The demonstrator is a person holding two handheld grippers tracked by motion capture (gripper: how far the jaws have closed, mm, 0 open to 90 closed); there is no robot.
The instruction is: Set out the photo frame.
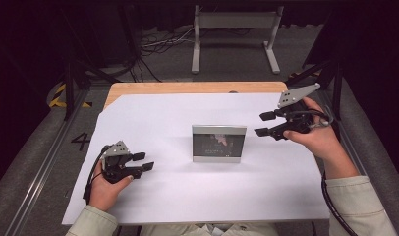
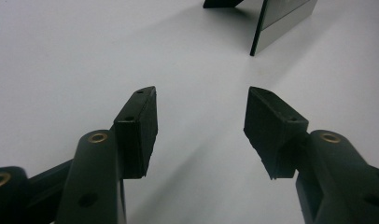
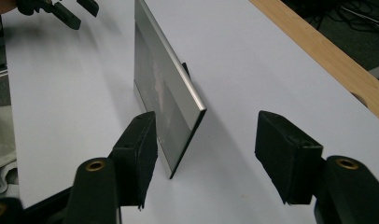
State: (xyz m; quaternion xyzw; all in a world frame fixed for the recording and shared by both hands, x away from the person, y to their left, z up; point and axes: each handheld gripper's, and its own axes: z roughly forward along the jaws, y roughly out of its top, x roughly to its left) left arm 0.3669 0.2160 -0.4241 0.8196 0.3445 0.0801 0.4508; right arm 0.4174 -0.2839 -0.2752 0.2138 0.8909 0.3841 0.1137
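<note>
- Silver-framed rectangular picture frame [image 1: 219, 143] with a dark photograph behind glass: stands upright near the middle of the white sheet, its face toward the person; in the right gripper view [image 3: 166, 100] it is seen edge-on, with a dark rear support just behind it
- Right gripper [image 1: 266, 124], black with a grey three-cornered plate on top: held in the person's right hand at the right of the frame, near it but apart from it; its jaws stand wide with nothing pressed between them; in the right gripper view the frame's near edge lies ahead of the gap, closer to the left-hand jaw
- Left gripper [image 1: 143, 162], black, same build: held low over the sheet at the left, well apart from the frame; jaws wide, with bare sheet between them in the left gripper view
- White sheet [image 1: 153, 113]: covers most of the table
- Light wooden table [image 1: 187, 87]: its far edge shows beyond the sheet
</note>
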